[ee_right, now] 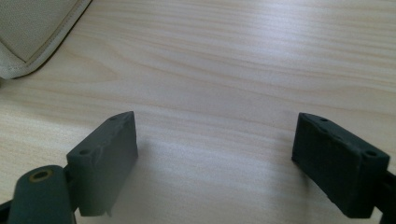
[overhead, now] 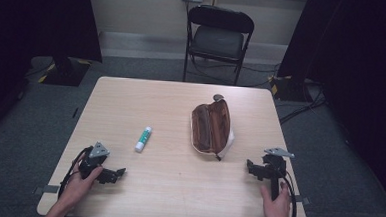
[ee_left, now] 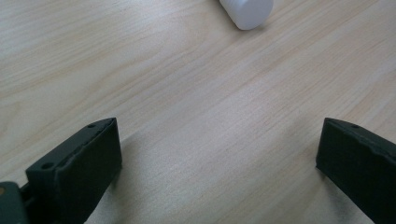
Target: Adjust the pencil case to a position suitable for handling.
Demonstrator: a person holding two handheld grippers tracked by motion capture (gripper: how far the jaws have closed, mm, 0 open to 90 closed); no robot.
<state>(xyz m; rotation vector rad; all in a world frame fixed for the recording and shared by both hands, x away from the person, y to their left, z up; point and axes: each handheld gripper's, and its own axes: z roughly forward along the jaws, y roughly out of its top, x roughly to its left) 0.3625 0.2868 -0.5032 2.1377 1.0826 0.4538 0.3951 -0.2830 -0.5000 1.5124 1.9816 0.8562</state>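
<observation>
Lying ahead of the spread-jawed left tool (overhead: 119, 173), glue stick (overhead: 143, 139); right tool (overhead: 249, 168) likewise released.

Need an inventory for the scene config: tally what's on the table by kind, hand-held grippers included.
Glue stick: 1
Brown pouch, lying open: 1
Hand-held grippers: 2, left hand-held gripper and right hand-held gripper, both with jaws open and nothing between them
Total: 4
</observation>
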